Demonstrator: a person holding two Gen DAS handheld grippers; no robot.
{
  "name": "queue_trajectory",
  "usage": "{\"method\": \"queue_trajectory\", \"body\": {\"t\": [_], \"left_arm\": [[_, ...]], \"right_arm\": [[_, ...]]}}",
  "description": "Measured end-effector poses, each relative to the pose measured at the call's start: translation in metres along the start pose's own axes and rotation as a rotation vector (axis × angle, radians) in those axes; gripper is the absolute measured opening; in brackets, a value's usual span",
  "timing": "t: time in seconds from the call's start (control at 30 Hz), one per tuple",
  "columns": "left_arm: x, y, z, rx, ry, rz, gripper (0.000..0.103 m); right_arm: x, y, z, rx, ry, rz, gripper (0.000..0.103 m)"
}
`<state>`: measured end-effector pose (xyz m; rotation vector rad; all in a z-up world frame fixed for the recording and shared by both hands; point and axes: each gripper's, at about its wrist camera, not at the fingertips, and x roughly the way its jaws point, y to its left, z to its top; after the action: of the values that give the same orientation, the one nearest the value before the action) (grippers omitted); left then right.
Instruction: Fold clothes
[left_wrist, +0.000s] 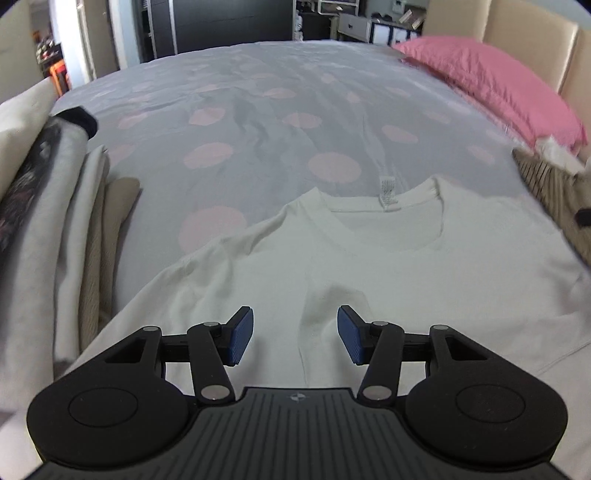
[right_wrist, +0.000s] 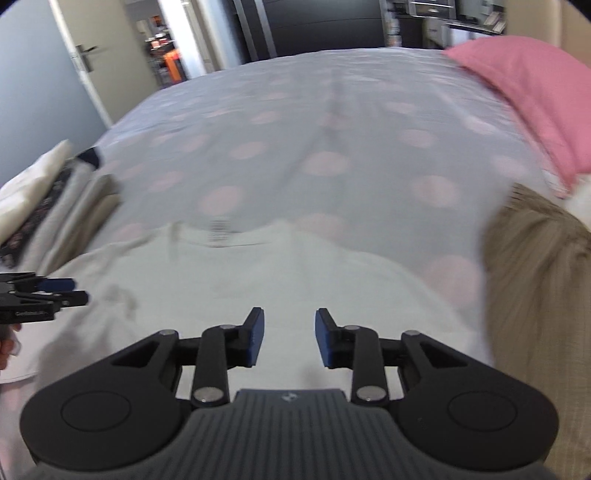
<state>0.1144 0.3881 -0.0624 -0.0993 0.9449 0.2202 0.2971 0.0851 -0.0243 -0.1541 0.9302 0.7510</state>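
A white T-shirt (left_wrist: 369, 258) lies flat on the bed, its collar and neck label (left_wrist: 386, 192) pointing away from me. My left gripper (left_wrist: 295, 334) hovers open over the shirt's chest, on the side of its left sleeve, with nothing between the blue pads. The right wrist view is blurred. There my right gripper (right_wrist: 289, 338) is open above the same shirt (right_wrist: 258, 277), its pads empty. The left gripper (right_wrist: 74, 290) also shows at that view's left edge, over the shirt's left side, with part of a hand below it.
The bed cover (left_wrist: 258, 129) is grey with pink dots. A stack of folded clothes (left_wrist: 66, 221) lies along the left. A pink pillow (left_wrist: 498, 85) sits at the far right, with a tan checked garment (right_wrist: 535, 277) in front of it. A door (right_wrist: 55, 74) stands far left.
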Motion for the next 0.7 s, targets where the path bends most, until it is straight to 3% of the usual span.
{"method": "queue_trajectory", "body": {"t": [0.17,0.4,0.5,0.53,0.6,0.7], "left_arm": [[0.022,-0.001,-0.004,0.015,0.006,-0.004,0.046],[0.025,-0.009,-0.013,0.015,-0.042,-0.051,0.014],[0.026,-0.013,-0.013,0.021,-0.048,-0.054,0.006],[0.025,-0.014,-0.014,0.015,-0.051,-0.06,0.005],[0.023,-0.013,-0.014,-0.009,-0.059,-0.079,0.003],[0.012,-0.014,-0.015,-0.013,-0.085,-0.085,0.002]], "right_arm": [[0.007,-0.054,-0.005,0.062,0.037,-0.123,0.034],[0.049,-0.095,-0.012,0.138,0.073,-0.217,0.038],[0.064,-0.104,-0.011,0.175,0.068,-0.234,0.037],[0.067,-0.108,-0.012,0.196,0.068,-0.221,0.034],[0.07,-0.111,-0.014,0.226,0.075,-0.176,0.007],[0.064,-0.101,-0.012,0.174,0.046,-0.191,0.006]]}}
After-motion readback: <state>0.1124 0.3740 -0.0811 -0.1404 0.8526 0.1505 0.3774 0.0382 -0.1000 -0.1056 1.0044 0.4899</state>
